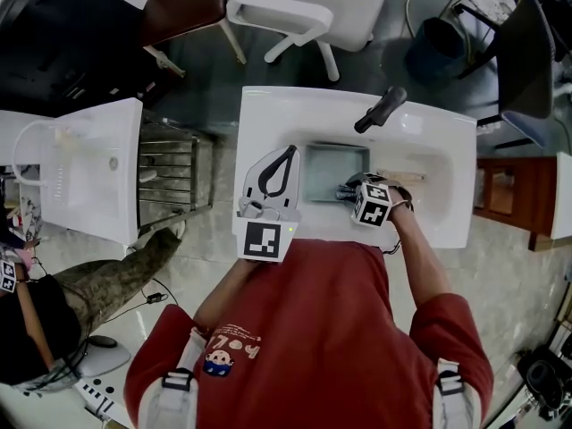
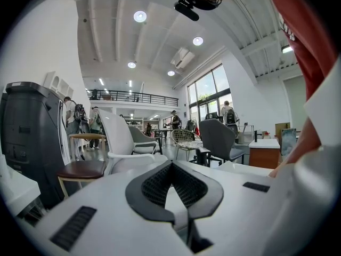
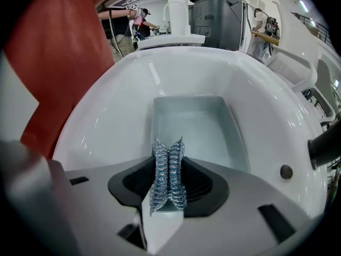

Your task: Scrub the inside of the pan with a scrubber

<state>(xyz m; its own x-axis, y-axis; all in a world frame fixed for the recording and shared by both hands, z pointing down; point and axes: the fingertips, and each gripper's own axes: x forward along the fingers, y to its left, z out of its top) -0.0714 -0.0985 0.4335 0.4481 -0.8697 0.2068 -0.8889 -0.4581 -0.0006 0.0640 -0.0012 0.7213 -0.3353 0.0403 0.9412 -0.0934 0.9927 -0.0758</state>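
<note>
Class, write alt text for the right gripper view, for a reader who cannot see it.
The right tool, its jaws shut on a silvery mesh scrubber, points into a white sink where a rectangular grey pan sits. A red shirt fills the left edge.

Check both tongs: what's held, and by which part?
Right tongs pinch the metal mesh scrubber across its middle, above the pan in the sink. Left tongs are shut, holding nothing.

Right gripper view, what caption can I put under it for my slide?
Right gripper pinching a shiny mesh scrubber, facing the grey pan in the white sink.
</note>
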